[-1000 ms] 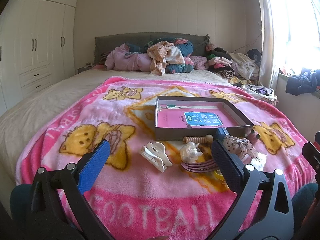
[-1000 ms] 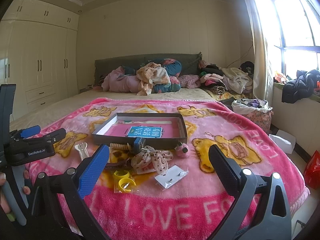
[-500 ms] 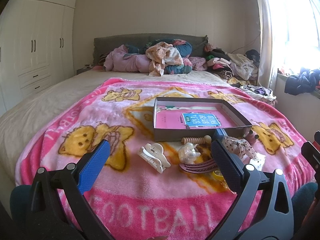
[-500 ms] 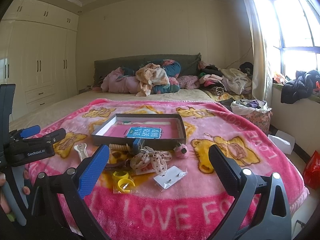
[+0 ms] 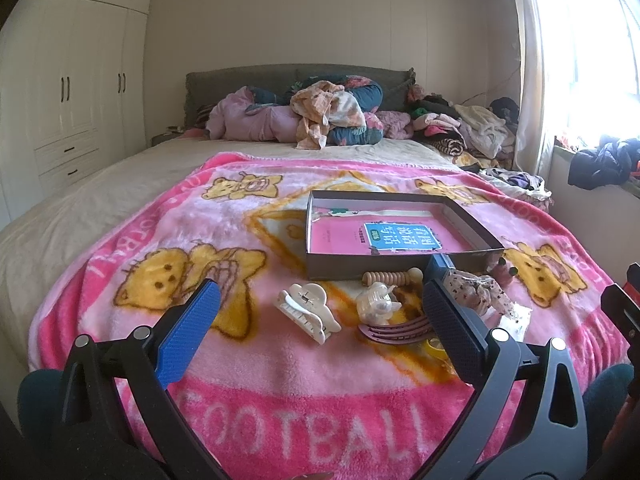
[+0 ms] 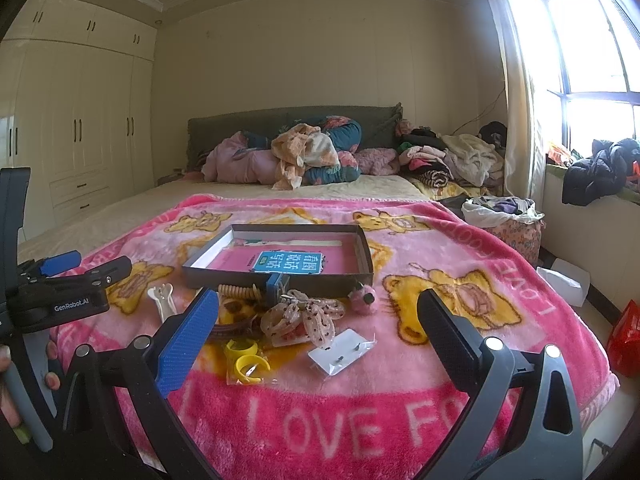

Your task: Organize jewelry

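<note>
A shallow dark box [image 5: 472, 224] with a pink book inside lies on the pink blanket; it also shows in the right wrist view [image 6: 366, 248]. In front of it lie a white claw clip [image 5: 306, 310], a cream clip [image 5: 376, 302], a wooden bead piece [image 5: 386, 279], a mauve comb [image 5: 394, 330], a dotted bow [image 6: 304, 316], yellow rings [image 6: 244, 356], an earring card [image 6: 342, 350] and a small pink pompom [image 6: 362, 300]. My left gripper [image 5: 318, 320] is open and empty, hovering before the clips. My right gripper [image 6: 316, 320] is open and empty above the bow and card.
The pink bear blanket [image 5: 200, 248] covers the bed's foot. Clothes and pillows [image 5: 320, 120] pile at the headboard. White wardrobes [image 5: 68, 92] stand left. A window ledge with a dark jacket [image 6: 596, 168] and a laundry bag [image 6: 508, 216] are right. The left gripper's body [image 6: 60, 292] shows at left.
Both views have shifted very slightly; the grippers stay open and nothing on the blanket has moved.
</note>
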The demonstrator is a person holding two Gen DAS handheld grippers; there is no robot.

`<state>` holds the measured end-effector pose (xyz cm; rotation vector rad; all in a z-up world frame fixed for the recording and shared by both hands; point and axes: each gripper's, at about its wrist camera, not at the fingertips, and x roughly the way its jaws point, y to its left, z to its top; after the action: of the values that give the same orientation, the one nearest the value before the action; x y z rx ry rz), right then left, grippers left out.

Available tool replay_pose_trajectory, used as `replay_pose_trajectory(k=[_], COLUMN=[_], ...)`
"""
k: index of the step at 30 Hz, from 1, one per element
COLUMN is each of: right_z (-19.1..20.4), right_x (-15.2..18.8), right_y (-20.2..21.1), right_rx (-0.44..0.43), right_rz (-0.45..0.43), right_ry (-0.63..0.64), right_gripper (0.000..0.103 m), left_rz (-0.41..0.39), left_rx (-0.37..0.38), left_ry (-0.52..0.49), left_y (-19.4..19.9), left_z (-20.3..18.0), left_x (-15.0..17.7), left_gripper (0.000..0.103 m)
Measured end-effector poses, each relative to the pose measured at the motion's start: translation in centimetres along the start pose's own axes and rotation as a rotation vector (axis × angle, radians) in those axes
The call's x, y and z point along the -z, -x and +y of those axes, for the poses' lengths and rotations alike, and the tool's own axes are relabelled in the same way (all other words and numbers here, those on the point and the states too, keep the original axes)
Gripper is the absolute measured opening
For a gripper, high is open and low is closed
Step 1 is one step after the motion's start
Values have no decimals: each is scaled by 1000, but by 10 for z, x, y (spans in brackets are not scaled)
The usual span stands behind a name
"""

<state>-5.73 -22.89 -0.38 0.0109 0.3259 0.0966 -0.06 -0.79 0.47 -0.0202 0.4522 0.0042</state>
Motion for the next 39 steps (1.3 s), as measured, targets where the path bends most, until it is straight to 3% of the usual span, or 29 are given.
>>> replay_pose_trajectory(k=[8,20,24,31,39], right_z=[4,22,28,33,15], right_x=[6,3,5,9,19], right_y=[-9,-56,-74,-105,-146], right_rx=[-16,-69,-81,-66,-19], right_rz=[22,118,160,216,309], right_ry=[10,54,72,105,60], right_gripper=[97,97,97,97,97], left_rz=[20,97,131,235,319], left_rx=[13,-34,-44,2,22], left_ry=[32,80,90,115,90], left_y=[-11,-41,-54,-88,-120], left_z=[9,39,46,50,39], left_x=[7,12,16,26,30], left_gripper=[93,93,93,93,93])
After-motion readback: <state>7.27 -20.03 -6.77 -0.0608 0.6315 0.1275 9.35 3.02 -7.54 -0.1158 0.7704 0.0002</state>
